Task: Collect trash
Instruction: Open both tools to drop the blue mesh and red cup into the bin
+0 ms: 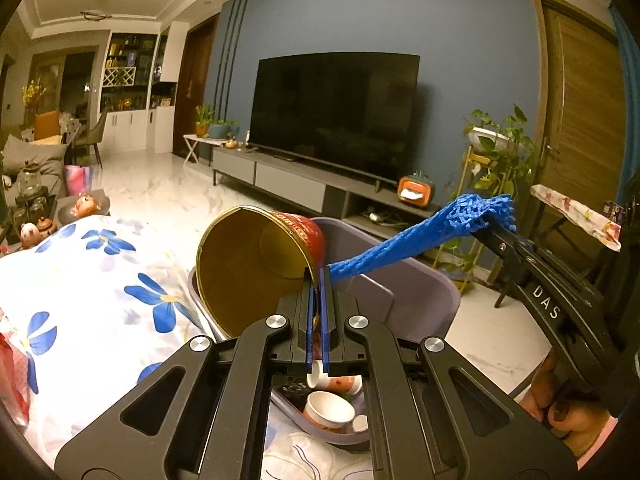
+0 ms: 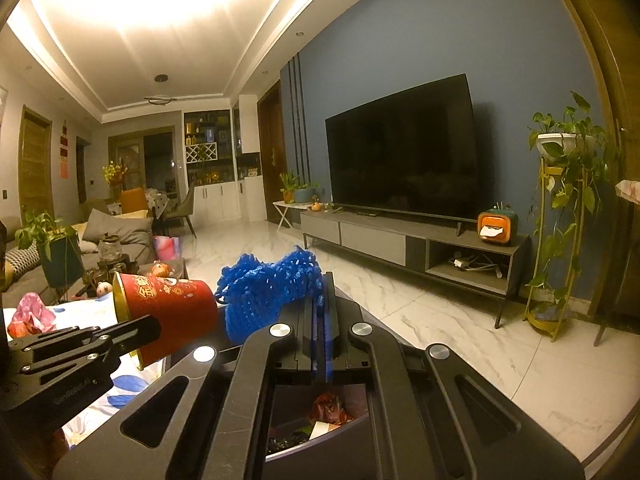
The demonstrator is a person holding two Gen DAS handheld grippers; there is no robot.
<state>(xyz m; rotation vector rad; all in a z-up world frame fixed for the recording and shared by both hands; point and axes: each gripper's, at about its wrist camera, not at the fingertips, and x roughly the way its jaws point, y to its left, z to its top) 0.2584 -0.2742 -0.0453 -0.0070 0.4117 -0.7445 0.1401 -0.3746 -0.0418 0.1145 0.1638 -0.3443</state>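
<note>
a dark television (image 1: 334, 114) stands on a grey low cabinet (image 1: 288, 184), a trailing potted plant (image 2: 568, 148) beside it.

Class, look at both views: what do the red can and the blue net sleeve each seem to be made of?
Red can: probably thin metal, since its gold inside looks smooth and shiny; coated card is possible.
Blue net sleeve: seemingly soft foam or plastic mesh, with an open lattice that bends and bunches.

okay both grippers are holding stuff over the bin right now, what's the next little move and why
Probably open the left hand-held gripper to drop the red cup. Its jaws pinch the cup's rim, the cup is tipped on its side above the purple bin, which already holds discarded cups. The right hand-held gripper could release its blue foam net afterwards.
</note>
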